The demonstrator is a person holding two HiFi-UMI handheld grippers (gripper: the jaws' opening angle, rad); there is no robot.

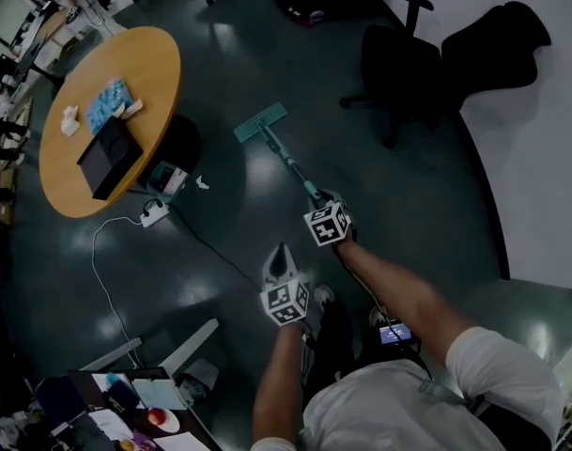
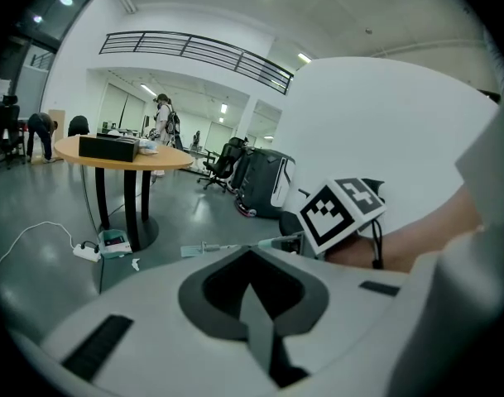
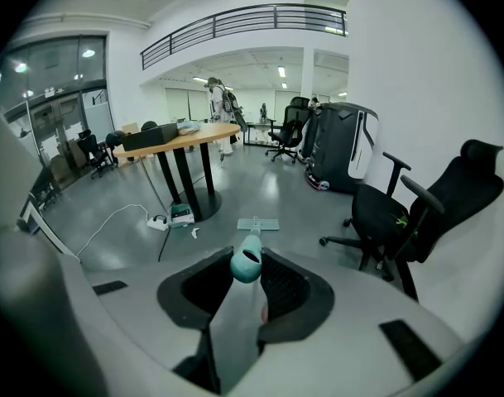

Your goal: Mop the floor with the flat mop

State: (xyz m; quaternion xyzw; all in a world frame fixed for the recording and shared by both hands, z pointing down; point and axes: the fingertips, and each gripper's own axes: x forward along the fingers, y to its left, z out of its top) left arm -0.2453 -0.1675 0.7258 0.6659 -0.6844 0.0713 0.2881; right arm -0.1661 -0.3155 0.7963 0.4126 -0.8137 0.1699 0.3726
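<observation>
Operator's torso (image 1: 398,412) and forearms (image 1: 398,285) fill the bottom of the head view, both arms reaching out on the side away from the table (image 1: 159,64). Floor (image 1: 426,205) is dark and glossy with light glare off the table's edge; can't tell wet from dry. Chair (image 1: 403,64) sits well apart from the table, leaving an open lane between them to work in. Mop (image 1: 287,156): head (image 1: 260,121) lies flat on the floor just beside the table, handle slanting back to the operator. Right gripper (image 1: 317,197) is clamped on the handle's top end, teal cap (image 3: 247,263) poking past the jaws. That one-handed hold is probably fine for push/pull but weak on twist. Left gripper (image 1: 280,254) is pressed together on nothing, idling on the table side of the right one. Power strip (image 1: 154,216) and cable (image 1: 95,252) lie at the table's near edge, a snag risk if the head sweeps there.
</observation>
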